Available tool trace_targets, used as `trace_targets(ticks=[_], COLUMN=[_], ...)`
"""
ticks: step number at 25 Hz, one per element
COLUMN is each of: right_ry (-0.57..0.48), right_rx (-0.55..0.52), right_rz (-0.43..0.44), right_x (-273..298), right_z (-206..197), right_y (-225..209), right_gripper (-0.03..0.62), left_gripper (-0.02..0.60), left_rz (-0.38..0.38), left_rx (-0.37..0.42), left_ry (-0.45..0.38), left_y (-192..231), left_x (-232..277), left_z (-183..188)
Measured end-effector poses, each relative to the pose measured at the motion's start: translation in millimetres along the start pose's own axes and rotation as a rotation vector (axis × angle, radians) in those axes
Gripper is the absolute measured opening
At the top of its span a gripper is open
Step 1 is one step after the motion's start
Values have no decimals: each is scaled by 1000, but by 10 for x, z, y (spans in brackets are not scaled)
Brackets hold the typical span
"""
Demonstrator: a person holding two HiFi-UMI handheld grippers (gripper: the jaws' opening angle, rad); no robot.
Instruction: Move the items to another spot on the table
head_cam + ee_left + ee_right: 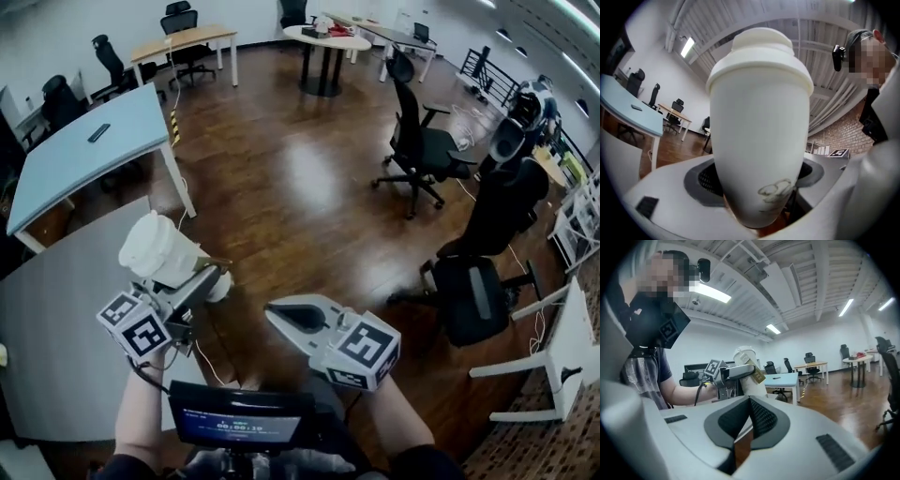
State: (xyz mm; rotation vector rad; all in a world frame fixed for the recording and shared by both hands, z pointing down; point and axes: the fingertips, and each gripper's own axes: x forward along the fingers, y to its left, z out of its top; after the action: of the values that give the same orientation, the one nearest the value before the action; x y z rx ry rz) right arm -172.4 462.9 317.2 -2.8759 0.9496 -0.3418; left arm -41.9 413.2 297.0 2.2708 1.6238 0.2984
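The fingers (199, 287) of your left gripper (217, 276) are closed on the narrow base of a white cup (159, 248), so that gripper is holding the task's thing. In the left gripper view the cup fills the frame. It has a smooth, matte white body that swells from a rounded foot to a wide shoulder, and a stepped, domed lid caps it. A faint grey outline drawing sits low on its wall. The dark grey pads, with a fine mesh texture, sit on either side of its base.

In the head view you hold the cup in the air, clear of any surface, at the right-hand edge of the plain grey table (56, 319). The lid end is the part farthest from the jaws.

Your right gripper (749, 422) has its jaws pressed together with nothing between them. Its two dark, cross-hatched pads meet along one seam, set in a smooth pale grey shell. It hovers beside the left gripper, apart from the cup.

Below both lies a glossy floor (300, 187) of brown wooden planks. A pale blue table (94, 150) with white legs stands beyond the grey one. Black office chairs (422, 141) stand well apart to the right.
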Motion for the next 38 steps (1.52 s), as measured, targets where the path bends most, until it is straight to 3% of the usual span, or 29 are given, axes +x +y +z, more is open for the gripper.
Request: trace_targets(ticks=[7,14,22,30,38], right_ry=[48,72,130,221,310], right_rx=[-59,-81,-64,-112,-207], right_rz=[346,664,961,1186,1233], right_x=[889,1335,1891,2224,2388], right_z=[49,335,164,14,-208], right_y=[-398,-549,-428,176,1085], right_gripper=[-17,-17,-17,-17,-17], left_gripper=[425,425,425,425,425], left_rz=[339,666,1003,1191,1230], left_rx=[43,28,8,-12,11], left_ry=[-36,-169,-187,-206,-220], left_y=[752,928,1136,1054,1026], left_x=[-247,-681,-1268,-1811,-2680], left_z=[93,438,107,-210,-471])
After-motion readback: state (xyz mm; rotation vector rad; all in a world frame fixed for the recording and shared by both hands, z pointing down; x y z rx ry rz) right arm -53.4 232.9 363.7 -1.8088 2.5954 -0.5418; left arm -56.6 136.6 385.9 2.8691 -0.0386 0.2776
